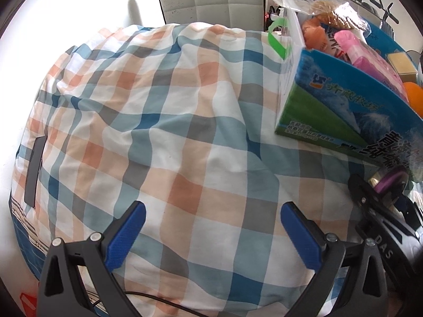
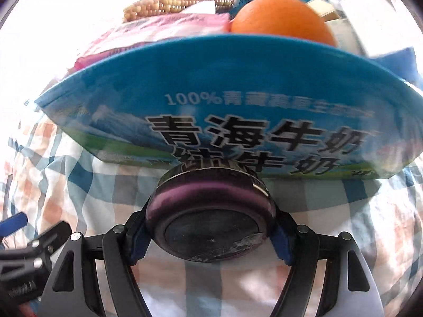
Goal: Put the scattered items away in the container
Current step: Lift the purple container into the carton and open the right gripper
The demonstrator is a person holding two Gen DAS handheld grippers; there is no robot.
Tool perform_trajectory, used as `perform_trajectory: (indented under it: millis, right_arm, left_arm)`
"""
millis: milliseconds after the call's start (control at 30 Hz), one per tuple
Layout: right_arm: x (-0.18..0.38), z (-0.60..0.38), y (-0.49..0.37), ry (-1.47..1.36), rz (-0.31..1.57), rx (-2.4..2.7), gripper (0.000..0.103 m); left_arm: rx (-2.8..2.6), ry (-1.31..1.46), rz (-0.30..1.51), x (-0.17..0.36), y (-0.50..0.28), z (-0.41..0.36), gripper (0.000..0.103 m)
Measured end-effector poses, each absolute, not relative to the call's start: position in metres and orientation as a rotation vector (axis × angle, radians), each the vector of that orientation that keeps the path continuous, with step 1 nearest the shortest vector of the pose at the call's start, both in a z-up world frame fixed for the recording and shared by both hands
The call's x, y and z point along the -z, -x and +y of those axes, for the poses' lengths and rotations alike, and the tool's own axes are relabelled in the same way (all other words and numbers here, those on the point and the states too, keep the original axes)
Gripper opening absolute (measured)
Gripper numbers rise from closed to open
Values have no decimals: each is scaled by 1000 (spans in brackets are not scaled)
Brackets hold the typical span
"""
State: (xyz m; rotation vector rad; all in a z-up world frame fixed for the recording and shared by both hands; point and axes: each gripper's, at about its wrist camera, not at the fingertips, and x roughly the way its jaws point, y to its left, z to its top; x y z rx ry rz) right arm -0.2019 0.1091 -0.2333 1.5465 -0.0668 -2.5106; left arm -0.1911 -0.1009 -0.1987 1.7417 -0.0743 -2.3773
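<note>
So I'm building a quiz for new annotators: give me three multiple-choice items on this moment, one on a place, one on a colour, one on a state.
1. Where is the orange?
A. on the cloth
B. in the box
C. in the left gripper

2. What colour is the tin's side?
A. purple
B. green
C. yellow

3. How is the left gripper?
A. shut on the tin
B. shut on the corn
C. open, holding nothing

Answers:
1 B: it shows above the rim of the box, beside the corn.
2 A: its band is purple in both views.
3 C: its jaws stand apart over the cloth; the right gripper grips the tin.
</note>
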Motion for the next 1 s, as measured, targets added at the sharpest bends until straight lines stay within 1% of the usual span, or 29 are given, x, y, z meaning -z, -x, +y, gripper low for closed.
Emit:
perform_trajectory:
  millis: [233, 367, 567, 667, 800, 1000]
  right_arm:
    - [208, 136, 181, -1485, -164, 2523, 76]
    - [175, 152, 170, -1395, -188, 2534, 76]
    - [114, 168, 200, -1251, -252, 2568, 76]
    - [97, 157, 229, -1197, -227, 2554, 76]
    - [90, 121, 273, -1174, -150, 2500, 76]
    - [103, 63, 332, -1150, -23, 2443, 76]
  left_arm:
    - [2403, -1754, -35, 195, 195, -96, 103]
    - [2423, -1761, -8, 191, 197, -93, 103]
    - [2438, -1737, 15, 185, 199, -93, 103]
    - [2441, -1733, 31, 183, 199, -94, 103]
    - [2438, -1729, 38, 180, 198, -103, 103]
    - [2416, -1709, 83, 179, 189, -117, 103]
